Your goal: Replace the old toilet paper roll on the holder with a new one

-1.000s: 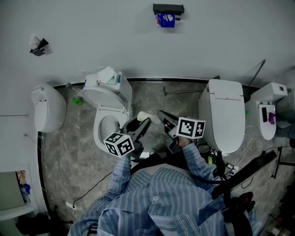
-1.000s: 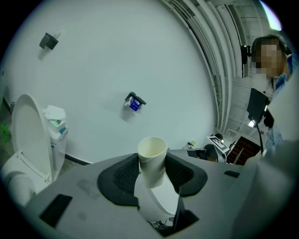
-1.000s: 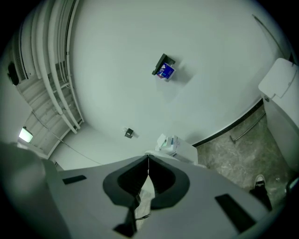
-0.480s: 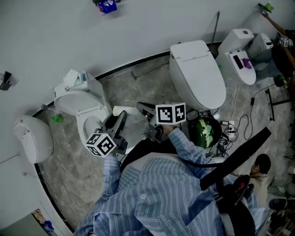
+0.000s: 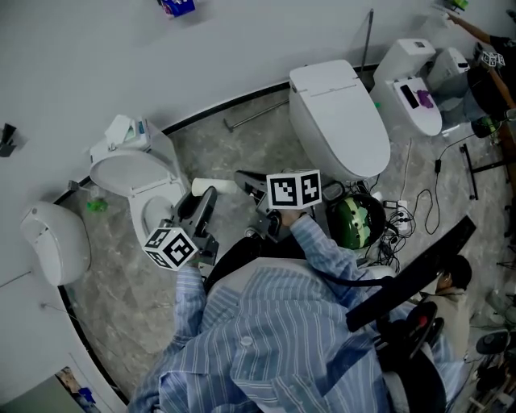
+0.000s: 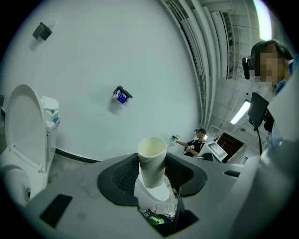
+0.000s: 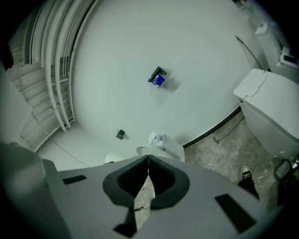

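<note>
A bare cardboard tube (image 6: 152, 154), pale and hollow, stands between the jaws of my left gripper (image 6: 154, 164), which is shut on it. The head view shows that tube (image 5: 211, 186) poking out ahead of the left gripper (image 5: 201, 203), beside the open toilet. My right gripper (image 7: 148, 159) is shut with nothing in it, and it points past the left one (image 5: 244, 178). The wall holder (image 5: 177, 6) with a blue item in it hangs far off on the white wall (image 7: 159, 78), and it also shows small in the left gripper view (image 6: 121, 95).
An open toilet (image 5: 139, 173) stands at the left, a closed one (image 5: 334, 113) at centre right, another (image 5: 415, 90) farther right. A urinal (image 5: 50, 242) is at far left. A metal bar (image 5: 254, 113), a green helmet (image 5: 355, 222) and cables lie on the floor. Another person (image 6: 194, 144) is in the distance.
The head view has swung, so the toilets and wall holder sit farther left in the picture. Both grippers have shifted across the room together. The tube stays held and the right jaws stay shut.
</note>
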Tool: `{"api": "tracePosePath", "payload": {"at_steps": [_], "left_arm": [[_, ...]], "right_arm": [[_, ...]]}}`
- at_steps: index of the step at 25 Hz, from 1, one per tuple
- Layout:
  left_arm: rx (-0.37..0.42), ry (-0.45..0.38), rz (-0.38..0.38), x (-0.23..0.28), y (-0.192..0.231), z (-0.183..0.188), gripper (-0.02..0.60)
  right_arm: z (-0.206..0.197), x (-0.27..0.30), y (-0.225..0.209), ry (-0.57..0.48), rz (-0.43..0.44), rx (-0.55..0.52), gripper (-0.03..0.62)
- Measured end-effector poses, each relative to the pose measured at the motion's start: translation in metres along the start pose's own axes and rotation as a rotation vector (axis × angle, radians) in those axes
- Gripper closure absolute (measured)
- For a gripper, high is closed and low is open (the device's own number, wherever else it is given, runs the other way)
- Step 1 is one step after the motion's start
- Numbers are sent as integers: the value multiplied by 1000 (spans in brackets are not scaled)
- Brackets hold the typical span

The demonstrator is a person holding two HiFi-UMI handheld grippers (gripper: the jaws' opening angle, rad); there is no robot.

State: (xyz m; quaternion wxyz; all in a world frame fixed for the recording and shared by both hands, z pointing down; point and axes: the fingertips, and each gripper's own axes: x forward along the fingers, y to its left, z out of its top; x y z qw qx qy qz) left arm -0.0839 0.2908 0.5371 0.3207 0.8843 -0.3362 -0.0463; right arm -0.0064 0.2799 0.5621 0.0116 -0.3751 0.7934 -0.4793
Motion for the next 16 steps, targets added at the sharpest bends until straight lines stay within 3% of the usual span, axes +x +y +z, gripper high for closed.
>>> {"api": "tracePosePath", "payload": {"at_steps": [16], "left_arm": [[-30, -51, 20, -14, 19, 17, 405]], "right_arm": [[-2, 21, 6, 50, -22, -16, 588]]}}
